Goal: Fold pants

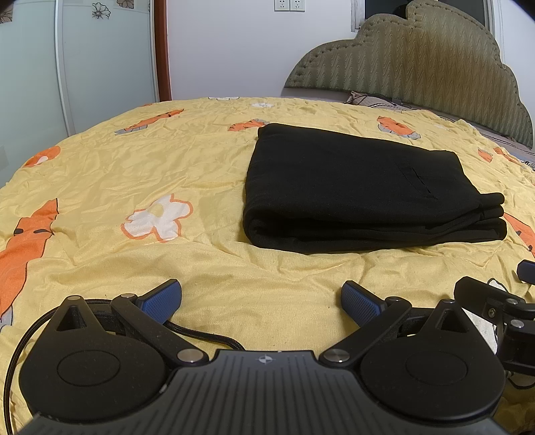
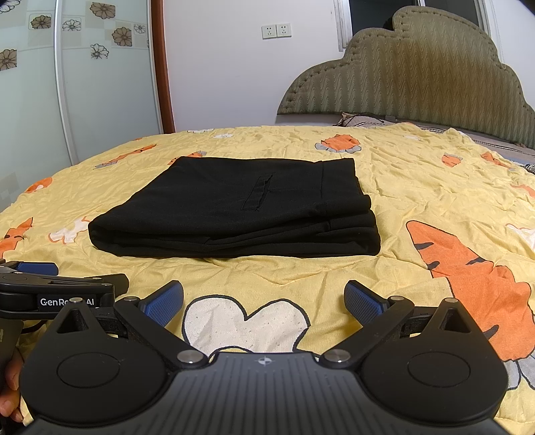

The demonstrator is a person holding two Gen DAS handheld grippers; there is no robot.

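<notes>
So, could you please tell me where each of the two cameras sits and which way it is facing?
Left wrist: sits on the left gripper, low over the yellow bedspread, facing the folded black pants and the headboard; its open blue pads show, and the other gripper's edge at right.
Right wrist: sits on the right gripper, facing the same way; its open pads show, the left gripper and part of a hand at left.
Shared: pants, bedspread, headboard, wall sockets.
</notes>
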